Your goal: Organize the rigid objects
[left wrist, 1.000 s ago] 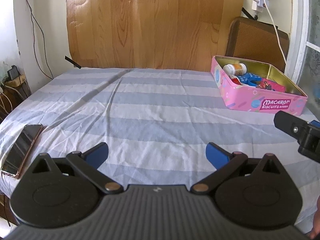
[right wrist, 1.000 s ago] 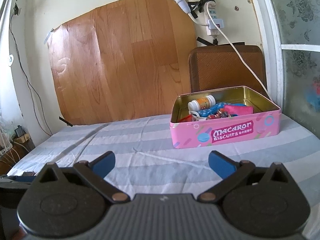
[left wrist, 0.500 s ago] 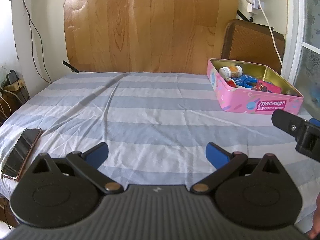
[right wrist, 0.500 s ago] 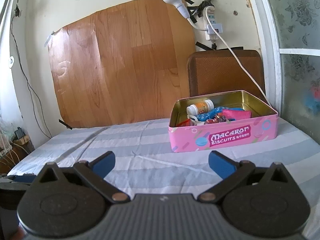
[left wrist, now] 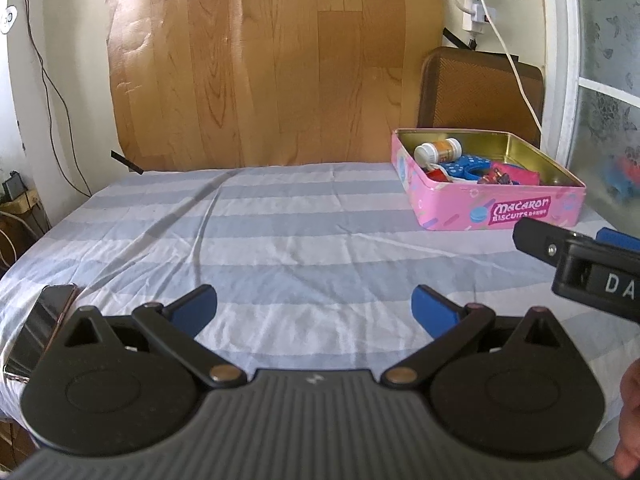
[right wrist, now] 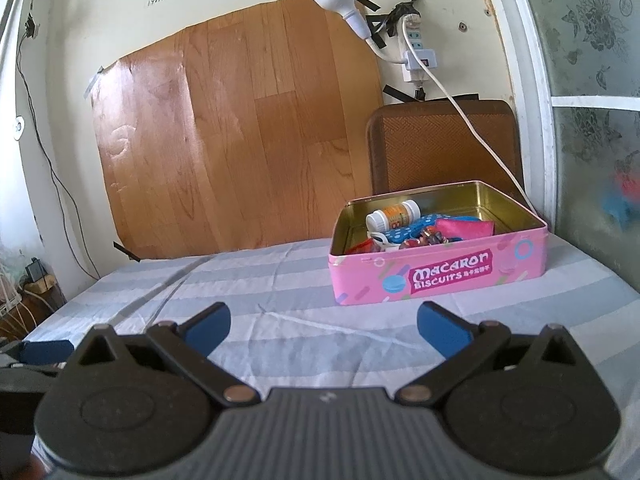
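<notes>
A pink Macaron biscuit tin (left wrist: 500,212) (right wrist: 440,276) stands open at the far right of the striped table. Inside it lie a white pill bottle (left wrist: 438,151) (right wrist: 394,216), a blue dotted item (left wrist: 466,168) and a pink packet (right wrist: 466,227). My left gripper (left wrist: 314,308) hovers open over the near middle of the cloth, nothing between its fingers. My right gripper (right wrist: 324,326) is open too, facing the tin from a short way off. In the left wrist view the right gripper's black body (left wrist: 580,264) shows at the right edge.
A phone (left wrist: 38,328) lies at the table's near left edge. A wood-pattern board (left wrist: 272,60) leans on the wall behind, a brown chair back (right wrist: 440,144) stands behind the tin. A white cable (right wrist: 472,128) hangs down toward the tin. Part of a hand (left wrist: 630,420) shows low right.
Both grippers have tilted upward and drawn slightly back, so the tin sits lower and farther in both views. Both remain open; nothing on the table moved.
</notes>
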Available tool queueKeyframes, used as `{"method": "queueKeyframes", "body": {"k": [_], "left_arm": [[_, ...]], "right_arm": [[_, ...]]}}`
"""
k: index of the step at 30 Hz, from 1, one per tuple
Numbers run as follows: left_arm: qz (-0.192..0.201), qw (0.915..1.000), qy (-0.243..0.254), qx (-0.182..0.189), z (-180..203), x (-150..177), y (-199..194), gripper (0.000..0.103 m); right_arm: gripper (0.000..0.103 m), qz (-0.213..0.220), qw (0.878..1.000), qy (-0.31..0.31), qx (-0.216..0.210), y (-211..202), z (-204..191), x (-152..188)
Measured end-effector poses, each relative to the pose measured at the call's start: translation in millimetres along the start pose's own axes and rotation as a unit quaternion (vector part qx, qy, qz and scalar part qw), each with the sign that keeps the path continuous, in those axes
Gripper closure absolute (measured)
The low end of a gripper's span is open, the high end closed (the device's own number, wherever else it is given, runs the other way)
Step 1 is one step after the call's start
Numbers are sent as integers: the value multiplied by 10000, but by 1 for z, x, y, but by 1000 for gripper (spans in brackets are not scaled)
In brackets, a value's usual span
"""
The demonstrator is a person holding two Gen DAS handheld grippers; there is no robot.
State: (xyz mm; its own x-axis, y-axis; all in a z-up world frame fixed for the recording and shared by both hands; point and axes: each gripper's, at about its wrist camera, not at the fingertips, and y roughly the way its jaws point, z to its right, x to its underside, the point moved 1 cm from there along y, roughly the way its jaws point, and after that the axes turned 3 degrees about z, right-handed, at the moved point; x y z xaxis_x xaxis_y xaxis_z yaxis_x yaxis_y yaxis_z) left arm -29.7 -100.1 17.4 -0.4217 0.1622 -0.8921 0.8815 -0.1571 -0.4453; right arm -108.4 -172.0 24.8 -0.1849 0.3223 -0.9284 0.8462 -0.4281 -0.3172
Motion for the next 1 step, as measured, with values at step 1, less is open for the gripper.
{"method": "queueKeyframes", "body": {"k": [1], "left_arm": [[15, 10000, 17, -26, 1, 0, 0, 0]], "right_arm": [[0, 1, 10000, 1, 10, 0, 0, 0]]}}
